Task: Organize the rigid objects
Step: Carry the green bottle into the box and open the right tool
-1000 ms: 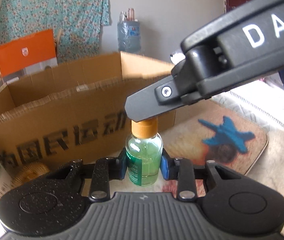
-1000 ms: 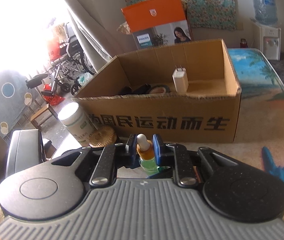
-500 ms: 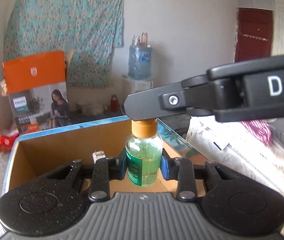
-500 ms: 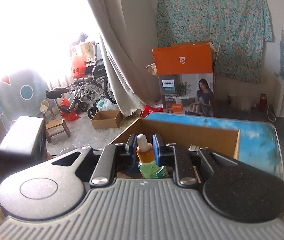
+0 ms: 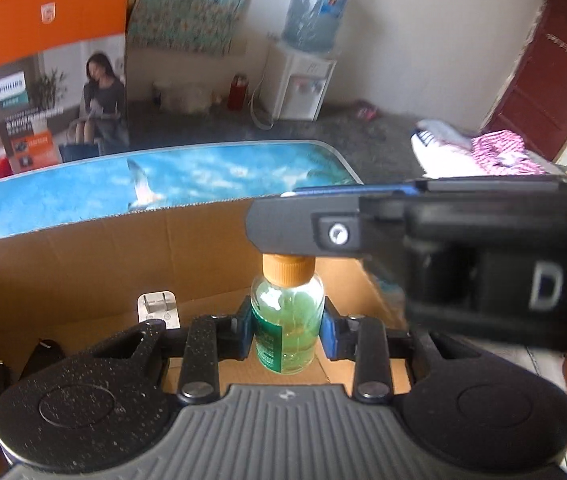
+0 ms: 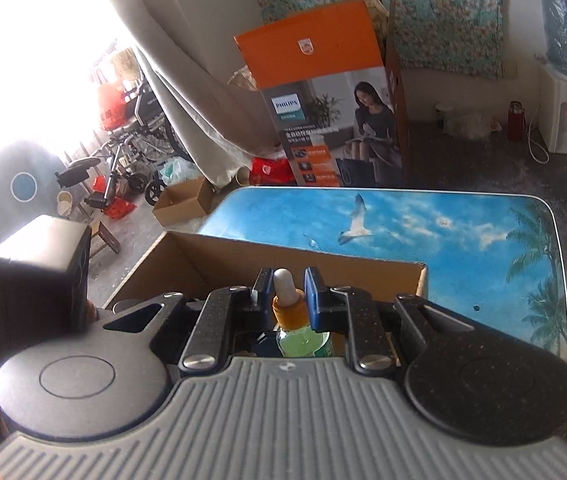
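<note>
A small glass dropper bottle [image 5: 286,322] of green liquid with an orange cap is upright over the open cardboard box [image 5: 83,264]. My left gripper [image 5: 286,330] is shut on the bottle's body. My right gripper [image 6: 283,298] is shut on the bottle's white dropper bulb [image 6: 282,282], above the orange cap; its fingers [image 5: 323,234] cross the left wrist view from the right. The box [image 6: 283,258] holds a white plug adapter [image 5: 158,310] and dark objects [image 5: 43,354] at its left.
The box stands on a table [image 6: 463,236] with a blue sky and seagull print. Behind the table are an orange Philips carton [image 6: 335,108] and a water dispenser [image 5: 303,76]. A black block [image 6: 37,276] sits left of the box.
Both grippers have carried the bottle up from in front of the box to over its open top, and the views now tilt down into the box. Both grips are unchanged.
</note>
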A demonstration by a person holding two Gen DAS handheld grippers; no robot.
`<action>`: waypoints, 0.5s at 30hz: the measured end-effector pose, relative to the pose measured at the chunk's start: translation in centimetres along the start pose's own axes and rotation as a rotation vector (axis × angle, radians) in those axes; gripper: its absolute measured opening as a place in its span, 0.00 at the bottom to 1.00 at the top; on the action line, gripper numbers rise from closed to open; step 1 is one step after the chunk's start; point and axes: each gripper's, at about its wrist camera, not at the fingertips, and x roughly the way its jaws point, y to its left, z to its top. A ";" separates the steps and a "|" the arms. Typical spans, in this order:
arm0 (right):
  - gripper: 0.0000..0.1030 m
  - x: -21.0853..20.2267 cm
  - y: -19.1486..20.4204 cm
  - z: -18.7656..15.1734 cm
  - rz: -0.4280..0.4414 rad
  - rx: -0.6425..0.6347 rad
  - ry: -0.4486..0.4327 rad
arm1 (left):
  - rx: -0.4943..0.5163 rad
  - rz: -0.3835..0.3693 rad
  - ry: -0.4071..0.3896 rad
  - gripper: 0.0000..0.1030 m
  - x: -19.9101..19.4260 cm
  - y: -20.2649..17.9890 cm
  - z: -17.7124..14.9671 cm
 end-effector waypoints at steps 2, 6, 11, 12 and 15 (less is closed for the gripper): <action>0.15 1.1 -0.8 0.1 -0.001 0.003 0.014 | -0.009 0.012 0.026 0.33 0.9 0.3 0.3; 0.14 3.4 -1.1 0.1 -0.010 -0.014 0.053 | -0.055 0.012 0.064 0.33 1.7 1.2 0.7; 0.08 4.8 -1.1 0.1 -0.023 -0.039 0.082 | -0.085 -0.006 0.092 0.35 2.0 1.7 0.6; 0.08 4.8 -1.0 0.1 -0.032 -0.054 0.081 | -0.092 -0.023 0.095 0.39 2.0 1.7 0.6; 0.08 4.8 -0.9 0.3 -0.027 -0.061 0.080 | -0.100 -0.022 0.089 0.39 1.9 1.7 0.5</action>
